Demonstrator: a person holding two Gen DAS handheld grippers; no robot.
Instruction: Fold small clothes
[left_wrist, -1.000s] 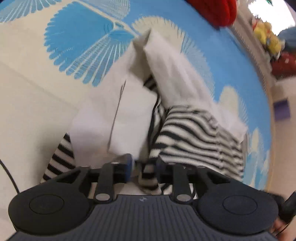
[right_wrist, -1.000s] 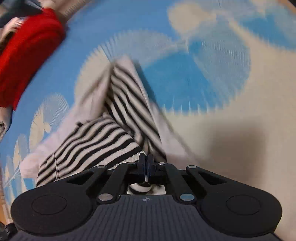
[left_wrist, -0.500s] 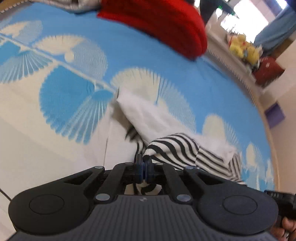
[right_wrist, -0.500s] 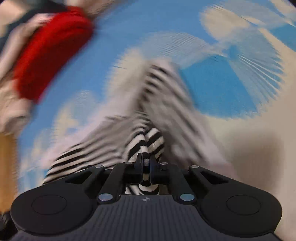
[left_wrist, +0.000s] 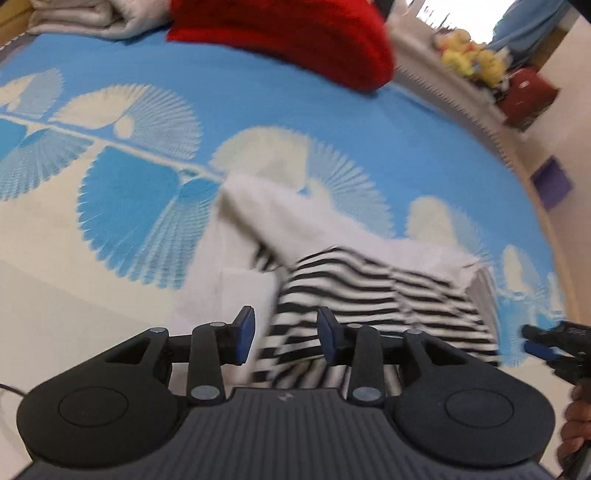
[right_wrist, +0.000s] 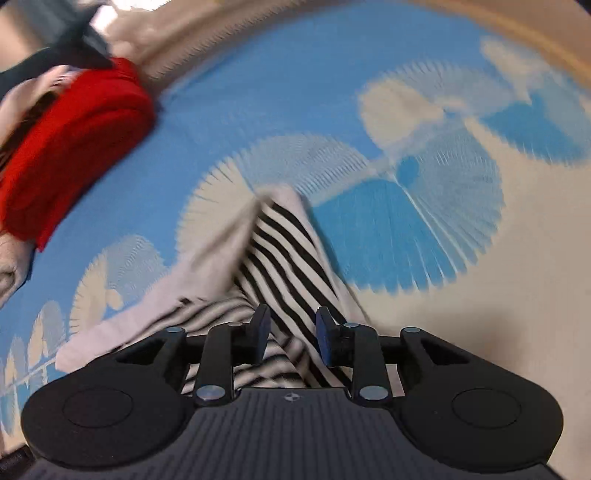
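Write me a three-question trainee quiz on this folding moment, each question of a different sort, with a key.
1. True or false: the left gripper is clamped on the striped garment.
2. Multiple choice: where does the red garment lie relative to the striped garment in the left wrist view? A) beyond it, farther up the blue and cream mat; B) on top of it; C) between the left gripper's fingers.
3. Fill in: the right gripper stands ____ over the striped cloth.

Key
1. False: its jaws are apart with cloth lying between them, ungripped.
2. A.
3. Open.
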